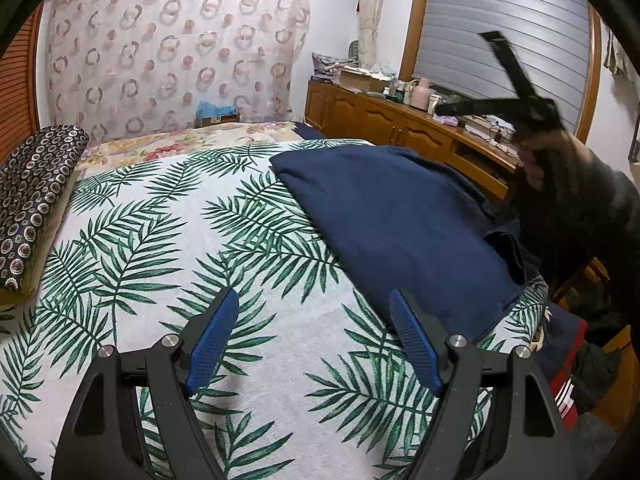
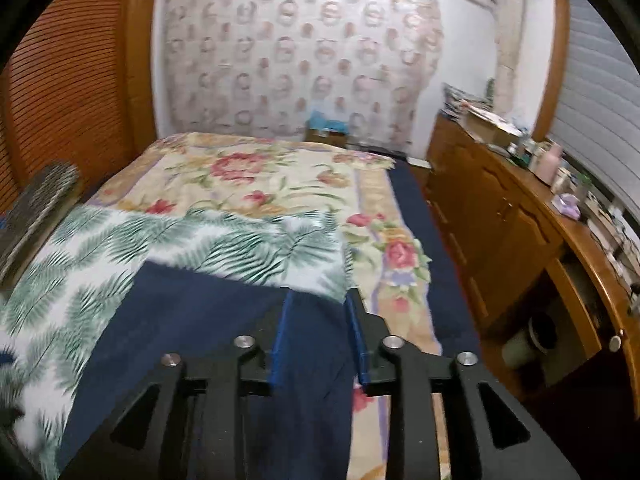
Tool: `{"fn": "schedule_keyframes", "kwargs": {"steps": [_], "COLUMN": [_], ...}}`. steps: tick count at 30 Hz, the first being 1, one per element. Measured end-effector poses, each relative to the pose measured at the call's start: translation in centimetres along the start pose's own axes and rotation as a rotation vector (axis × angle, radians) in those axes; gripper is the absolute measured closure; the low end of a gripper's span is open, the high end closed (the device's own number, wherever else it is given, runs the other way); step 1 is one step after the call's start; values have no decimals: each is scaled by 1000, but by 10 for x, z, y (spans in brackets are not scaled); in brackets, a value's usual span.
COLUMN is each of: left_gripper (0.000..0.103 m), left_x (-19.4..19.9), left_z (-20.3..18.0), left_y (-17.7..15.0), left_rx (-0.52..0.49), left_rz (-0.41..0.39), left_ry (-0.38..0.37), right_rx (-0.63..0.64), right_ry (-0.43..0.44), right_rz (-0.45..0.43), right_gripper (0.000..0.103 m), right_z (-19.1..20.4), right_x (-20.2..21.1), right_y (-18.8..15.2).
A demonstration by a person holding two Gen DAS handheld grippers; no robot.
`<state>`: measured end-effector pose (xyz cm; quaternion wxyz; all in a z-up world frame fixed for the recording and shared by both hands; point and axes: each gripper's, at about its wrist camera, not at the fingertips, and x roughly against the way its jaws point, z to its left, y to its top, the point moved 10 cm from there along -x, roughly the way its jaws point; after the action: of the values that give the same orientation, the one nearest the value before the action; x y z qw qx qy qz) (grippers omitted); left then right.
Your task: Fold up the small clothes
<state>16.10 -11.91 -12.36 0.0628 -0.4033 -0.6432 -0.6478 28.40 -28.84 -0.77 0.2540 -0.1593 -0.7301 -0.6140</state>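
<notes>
Two grippers: both spread
Left gripper (image 1: 314,312): empty, navy garment (image 1: 400,216) just beyond right fingertip
Right gripper (image 2: 318,308): parted above garment, gripping nothing

Bed spread with a palm-leaf sheet (image 1: 168,216), green fronds on white. Beyond it a floral cover (image 2: 256,176), red blooms on cream, runs to the far end. Dark bolster with small ring print (image 1: 36,196) along the left edge. Ring-patterned curtain (image 1: 176,48) hangs over the back wall. Wooden sideboard (image 1: 384,124) on the right, top cluttered; a pink jug (image 1: 420,94) among the clutter. Grey slatted shutter (image 1: 508,32) above it. Louvred wooden door (image 2: 68,80) at left.
</notes>
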Motion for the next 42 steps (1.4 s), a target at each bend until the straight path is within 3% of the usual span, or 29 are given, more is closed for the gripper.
{"fn": "schedule_keyframes", "kwargs": {"steps": [4, 10, 14, 22, 26, 29, 33, 38, 39, 42], "left_gripper": [24, 24, 24, 24, 24, 24, 24, 24, 25, 42], "left_x": [-1, -6, -10, -17, -18, -22, -25, -26, -26, -27], "left_z": [-7, -22, -33, -45, -50, -51, -56, -64, -66, -72], "left_y": [2, 2, 0, -6, -8, -11, -16, -21, -21, -26], "left_rx": [-9, -34, -55, -75, -79, -90, -93, -110, -109, -111], "left_rz": [-2, 10, 22, 48, 57, 79, 98, 114, 120, 141], "left_ry": [-10, -21, -26, -32, -39, -24, -33, -50, -59, -89], "right_rx": [46, 55, 17, 82, 68, 51, -46, -96, -100, -98], "right_ry": [52, 141, 181, 117, 104, 40, 17, 24, 19, 18], "right_rz": [7, 64, 76, 153, 164, 174, 148, 111, 104, 86], "right_gripper": [62, 62, 62, 62, 88, 94, 93, 93, 87, 83], "right_z": [14, 27, 27, 18, 1, -17, -45, -46, -47, -31], "right_x": [29, 41, 46, 54, 71, 85, 103, 109, 110, 107], "right_y": [-34, -102, -121, -140, -153, -162, -168, -171, -170, -174]}}
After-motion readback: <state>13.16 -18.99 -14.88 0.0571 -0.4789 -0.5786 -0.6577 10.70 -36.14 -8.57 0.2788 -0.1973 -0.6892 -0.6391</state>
